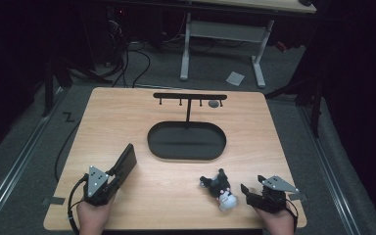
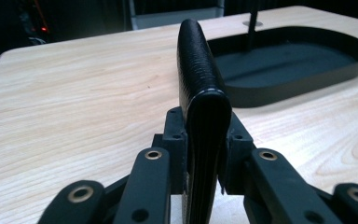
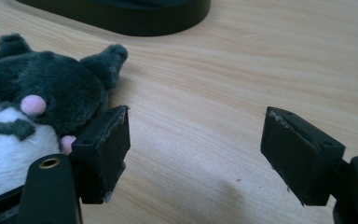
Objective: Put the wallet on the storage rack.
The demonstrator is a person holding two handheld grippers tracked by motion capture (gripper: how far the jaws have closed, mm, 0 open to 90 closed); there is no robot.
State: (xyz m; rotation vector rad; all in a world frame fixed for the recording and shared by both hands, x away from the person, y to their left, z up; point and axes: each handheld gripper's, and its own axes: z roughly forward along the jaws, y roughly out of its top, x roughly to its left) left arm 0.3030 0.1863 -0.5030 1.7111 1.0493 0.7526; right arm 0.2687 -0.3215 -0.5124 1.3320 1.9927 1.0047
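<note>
Centrally, black oval tray (image 1: 162, 151), hook stand's post (image 1: 188, 111) rising inside it

On the table (image 1: 127, 105): one black oval tray (image 1: 186, 141) at the centre, one T-shaped black stand (image 1: 190, 96) rising from its 12 o'clock edge, one black wallet (image 1: 124, 161) at 8 o'clock, one plush toy (image 1: 220, 188) at 5 o'clock. Two hand-held grippers: left hand-held gripper (image 1: 108, 180), right hand-held gripper (image 1: 252, 184).
</note>
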